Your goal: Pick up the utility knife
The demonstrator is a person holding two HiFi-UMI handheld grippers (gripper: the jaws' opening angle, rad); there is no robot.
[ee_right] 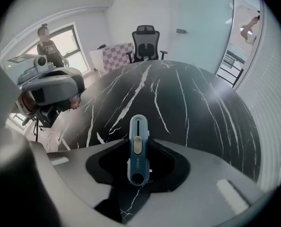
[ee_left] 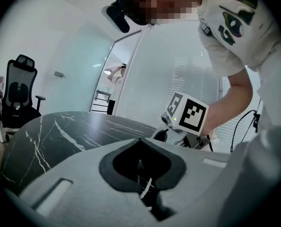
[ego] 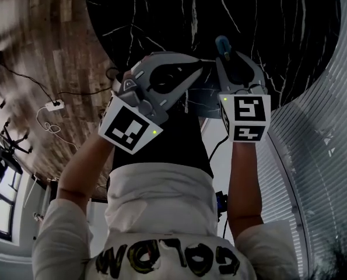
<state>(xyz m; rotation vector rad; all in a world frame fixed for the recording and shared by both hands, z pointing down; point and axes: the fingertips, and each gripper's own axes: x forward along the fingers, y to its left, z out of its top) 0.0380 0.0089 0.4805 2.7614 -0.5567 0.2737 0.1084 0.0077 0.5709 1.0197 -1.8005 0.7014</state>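
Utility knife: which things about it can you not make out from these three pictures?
- Blade: no view shows it; the right gripper view shows only the slider side of the utility knife.
- Body, head view: the right gripper covers all but one end.
- Grip: the jaws flank it closely; contact unclear.
- Lifted or lying on the table: the right gripper view cannot settle it.
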